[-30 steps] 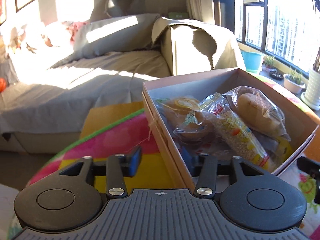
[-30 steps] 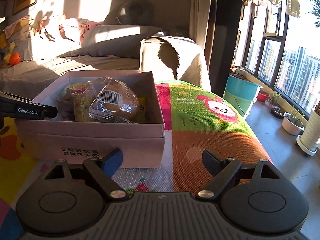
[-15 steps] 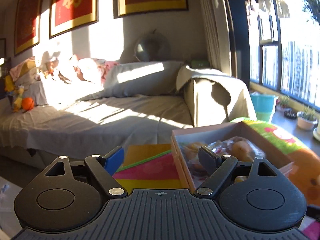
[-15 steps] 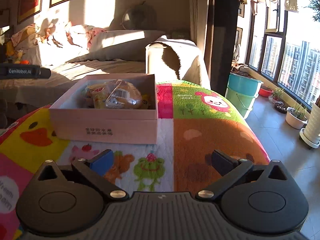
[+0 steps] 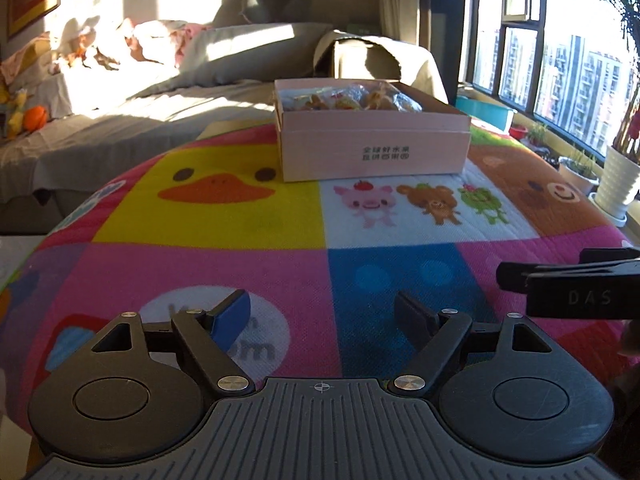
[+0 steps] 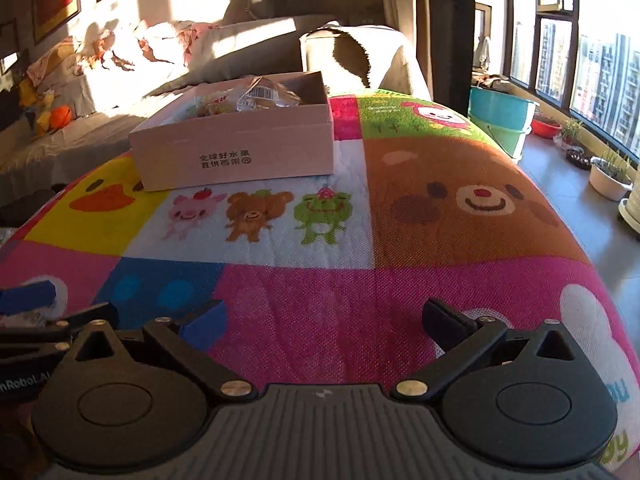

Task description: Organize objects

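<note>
Both grippers, left gripper (image 5: 322, 314) and right gripper (image 6: 322, 322), backed away from one far pink box (image 5: 372, 148) of wrapped snacks (image 5: 352, 100), jaws just opened wide, empty.

The left gripper (image 5: 322, 314) is matte black plastic with a ribbed grey base, round pivot discs, silver screws and one blue jaw pad; the right gripper (image 6: 326, 320) is built the same.

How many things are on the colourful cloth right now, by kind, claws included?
Pink box holding wrapped snacks, too bunched to count: 1
Open, empty claws: 2, the left claw and the right claw
Total: 3
</note>
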Demonstrator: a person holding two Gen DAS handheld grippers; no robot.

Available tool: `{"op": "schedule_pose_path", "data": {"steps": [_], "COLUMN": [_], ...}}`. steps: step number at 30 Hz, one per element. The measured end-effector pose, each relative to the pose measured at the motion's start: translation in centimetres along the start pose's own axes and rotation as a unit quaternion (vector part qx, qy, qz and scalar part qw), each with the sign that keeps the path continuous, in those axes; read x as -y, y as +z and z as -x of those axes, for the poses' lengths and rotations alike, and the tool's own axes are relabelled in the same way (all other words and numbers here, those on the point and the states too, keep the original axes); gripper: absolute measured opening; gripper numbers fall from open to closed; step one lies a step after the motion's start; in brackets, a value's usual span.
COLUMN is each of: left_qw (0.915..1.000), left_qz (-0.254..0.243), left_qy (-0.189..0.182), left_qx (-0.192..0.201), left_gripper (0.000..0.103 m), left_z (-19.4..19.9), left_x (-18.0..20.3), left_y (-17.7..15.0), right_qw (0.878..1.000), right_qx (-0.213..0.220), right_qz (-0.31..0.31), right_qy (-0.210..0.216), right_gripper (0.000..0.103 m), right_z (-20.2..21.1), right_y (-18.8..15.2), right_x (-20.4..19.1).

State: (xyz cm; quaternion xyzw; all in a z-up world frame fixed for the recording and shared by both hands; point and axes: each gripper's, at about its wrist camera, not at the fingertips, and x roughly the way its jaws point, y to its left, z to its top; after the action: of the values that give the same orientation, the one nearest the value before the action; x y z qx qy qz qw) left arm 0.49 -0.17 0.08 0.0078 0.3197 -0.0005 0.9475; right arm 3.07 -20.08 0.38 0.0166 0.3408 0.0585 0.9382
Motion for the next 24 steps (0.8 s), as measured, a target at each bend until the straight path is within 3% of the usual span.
{"op": "schedule_pose_path", "data": {"steps": [5, 11, 24], "left_qw": [0.9998, 0.9998, 0.9997], "left_qz": [0.008, 0.01, 0.014], "left_qy": [0.015, 0.016, 0.017], "left_qx": [0.012, 0.01, 0.008], "left_gripper": [0.089, 0.09, 0.091], "left_z": [0.26, -0.19, -0.25], "left_x": [0.24, 0.27, 0.41], "left_y": [-0.72, -0.41, -0.37], "right_qw": [0.999, 0.999, 0.999], "right_qx": [0.002, 0.01, 0.011], "right_qz": [0.013, 0.047, 0.031], "right_qy": [-0.033, -0.008, -0.001], "right_gripper": [0.103, 0.103, 0.103], "right_z": [0.13, 0.07, -0.41], "right_y": [-0.47, -0.43, -0.29], "right_x": [-0.7, -0.17, -0.59]}}
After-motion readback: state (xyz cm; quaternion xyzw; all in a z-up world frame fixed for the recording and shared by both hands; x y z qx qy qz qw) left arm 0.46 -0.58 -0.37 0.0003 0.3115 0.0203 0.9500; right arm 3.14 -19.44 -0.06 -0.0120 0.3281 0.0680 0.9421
